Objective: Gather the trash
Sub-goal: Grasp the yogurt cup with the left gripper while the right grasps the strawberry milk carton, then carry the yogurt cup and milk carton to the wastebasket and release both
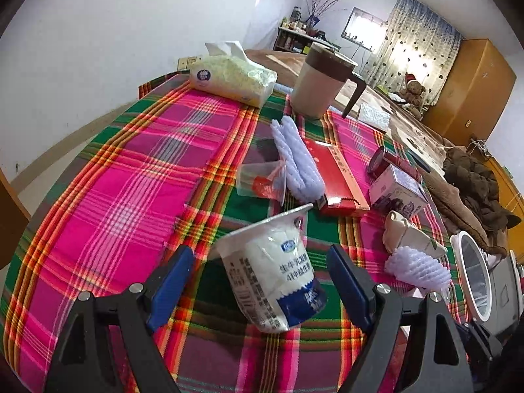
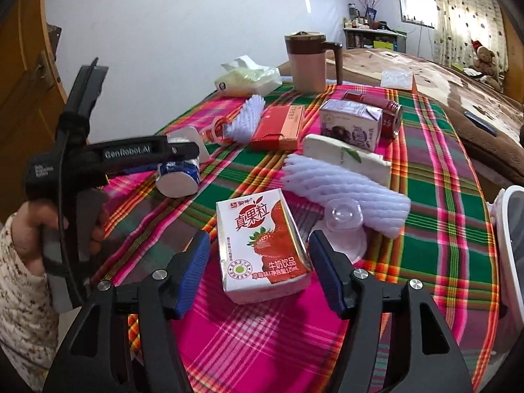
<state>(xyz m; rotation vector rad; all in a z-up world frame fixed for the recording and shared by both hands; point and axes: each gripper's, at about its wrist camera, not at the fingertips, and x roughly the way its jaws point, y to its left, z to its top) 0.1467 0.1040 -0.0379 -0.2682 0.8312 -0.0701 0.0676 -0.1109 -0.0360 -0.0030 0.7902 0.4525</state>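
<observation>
A strawberry milk carton is seen lying on the plaid tablecloth at lower centre, long axis up-frame, framed untouched by the right gripper's parted pads, while a tipped yogurt cup is bracketed, unpressed, by the released left gripper.

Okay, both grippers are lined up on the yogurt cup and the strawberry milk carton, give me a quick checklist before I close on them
1. Left gripper open around the yogurt cup: ok.
2. Cup on its side between the pads, neither pad touching it: ok.
3. Right gripper open around the strawberry milk carton: ok.
4. Carton centred between the pads: ok.
5. Clear plastic lid close to the right pad, may get caught: not ok.
6. Room in the white bin at the table's edge: cannot tell.
</observation>
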